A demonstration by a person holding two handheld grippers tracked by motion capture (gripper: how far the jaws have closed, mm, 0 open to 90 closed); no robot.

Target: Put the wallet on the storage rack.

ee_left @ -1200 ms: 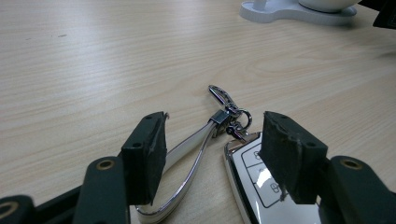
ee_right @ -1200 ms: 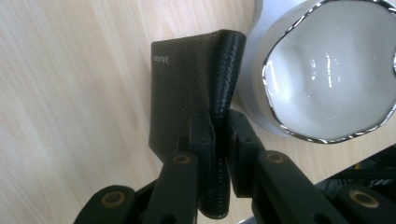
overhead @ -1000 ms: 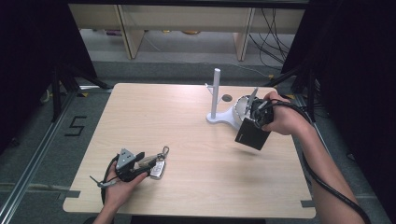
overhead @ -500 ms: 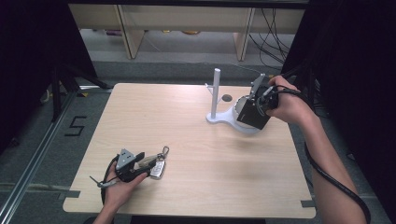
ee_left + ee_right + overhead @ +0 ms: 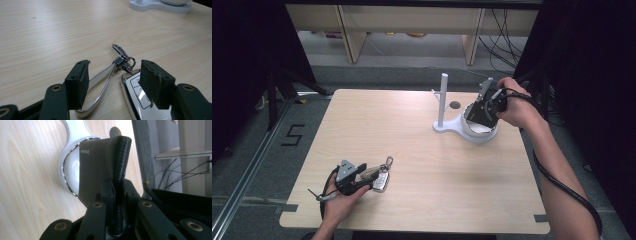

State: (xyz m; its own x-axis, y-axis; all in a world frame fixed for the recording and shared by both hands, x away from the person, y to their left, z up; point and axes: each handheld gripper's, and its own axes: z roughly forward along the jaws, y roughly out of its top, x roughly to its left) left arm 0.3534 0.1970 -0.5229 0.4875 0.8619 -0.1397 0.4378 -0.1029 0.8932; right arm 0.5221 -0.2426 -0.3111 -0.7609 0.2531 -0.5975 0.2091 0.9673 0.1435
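A white car key fob (image 5: 136, 96) with a pale leather strap (image 5: 100, 82) and a metal clip (image 5: 120, 50) lies on the table near the front left. My left gripper (image 5: 113, 85) rests low on the table, open, its jaws either side of the strap and fob without pressing them. In the high view the key (image 5: 382, 180) lies just right of this gripper (image 5: 371, 176). My right gripper (image 5: 117, 187) is shut on a dark brown wallet (image 5: 97, 165). The wallet (image 5: 479, 114) hangs over the bowl of a white stand (image 5: 452, 129) at the far right.
The stand has an upright white post (image 5: 443, 97) and a round dish with a chrome rim (image 5: 65, 182). A small dark round hole (image 5: 455, 105) sits in the tabletop (image 5: 437, 165) behind it. Black cables trail from both grippers. Shelving and wires lie beyond the far edge.
My right gripper has carried the wallet away from me and slightly up, from in front of the dish to over it. The left gripper and key have stayed put.
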